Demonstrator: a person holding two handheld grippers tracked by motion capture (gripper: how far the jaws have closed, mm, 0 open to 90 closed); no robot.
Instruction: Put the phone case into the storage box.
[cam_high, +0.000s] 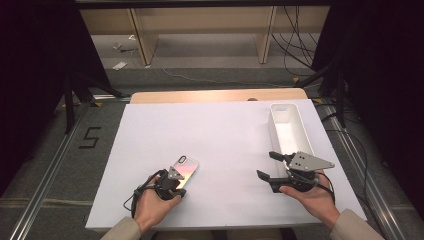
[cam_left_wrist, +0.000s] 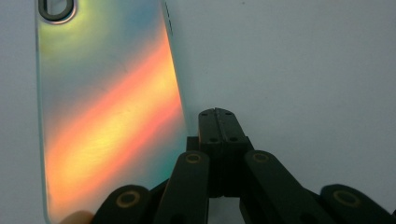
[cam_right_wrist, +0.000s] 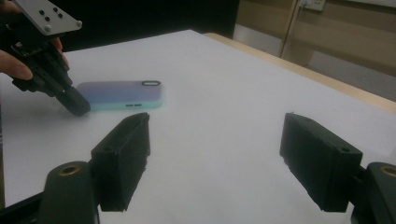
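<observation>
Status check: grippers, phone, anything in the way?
Left gripper shut, empty, tips beside the phone. Right gripper open, empty, near the white bin. Phone flat on the table. Nothing in the way.

A single black figure "5" is marked on the grey floor, well off to the left of the left-hand black claw

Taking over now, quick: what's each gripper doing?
Left gripper: shut, empty, tips beside the phone case.
Right gripper: open, holding nothing, above the white board.
</observation>
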